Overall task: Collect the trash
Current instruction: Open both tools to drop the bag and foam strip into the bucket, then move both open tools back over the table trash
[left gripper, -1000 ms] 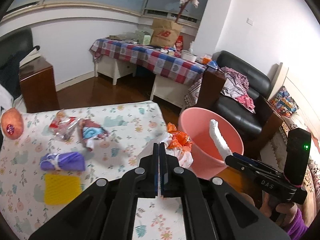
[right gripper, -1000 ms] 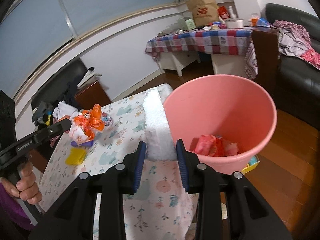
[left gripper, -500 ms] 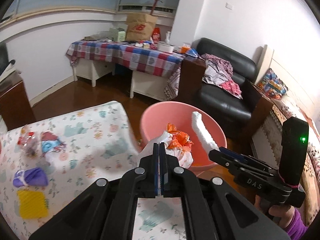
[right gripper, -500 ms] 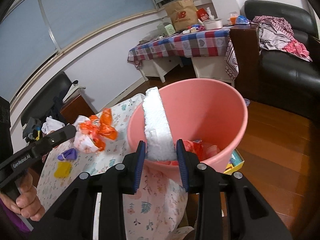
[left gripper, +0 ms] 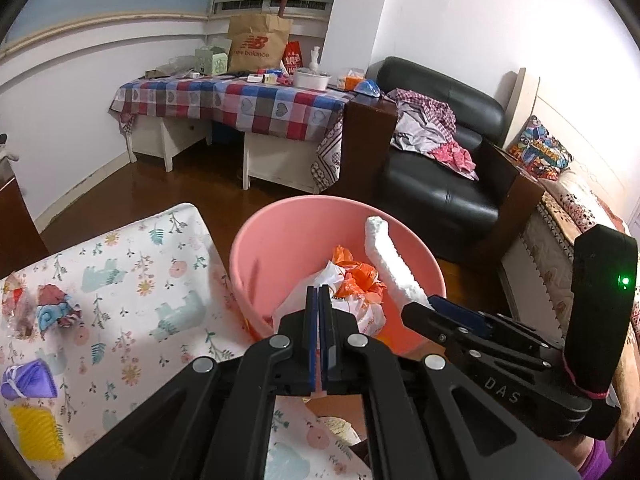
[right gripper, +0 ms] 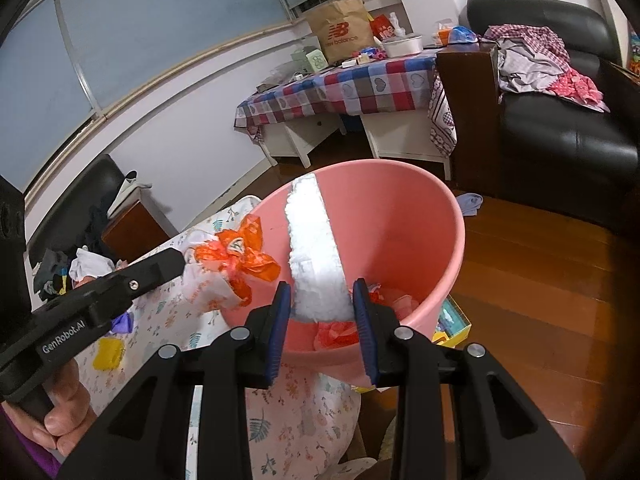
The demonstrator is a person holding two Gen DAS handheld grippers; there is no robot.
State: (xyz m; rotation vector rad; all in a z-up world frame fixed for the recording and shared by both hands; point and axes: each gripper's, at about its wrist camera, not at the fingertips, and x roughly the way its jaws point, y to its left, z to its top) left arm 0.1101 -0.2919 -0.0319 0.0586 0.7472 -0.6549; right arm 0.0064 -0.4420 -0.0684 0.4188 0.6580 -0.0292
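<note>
A pink bucket [left gripper: 280,240] stands on the floor beside the floral-cloth table [left gripper: 140,280]; it also shows in the right wrist view [right gripper: 420,220], with red and pink trash inside. My left gripper [left gripper: 319,300] is shut on a white and orange plastic bag [left gripper: 356,280], held over the bucket's opening; the bag also shows in the right wrist view [right gripper: 228,264]. My right gripper [right gripper: 322,300] is shut on a white foam strip [right gripper: 316,248], held over the bucket; the strip shows in the left wrist view [left gripper: 392,264].
On the table lie a purple bag [left gripper: 28,380], a yellow pad [left gripper: 36,432] and crumpled wrappers [left gripper: 52,312]. A checked-cloth table [left gripper: 240,100] and a black armchair [left gripper: 440,168] stand behind the bucket. Wooden floor [right gripper: 540,280] lies to the right.
Both grippers have moved from over the table to above the bucket's opening, carrying the bag and the foam strip. Both stay shut on their loads.
</note>
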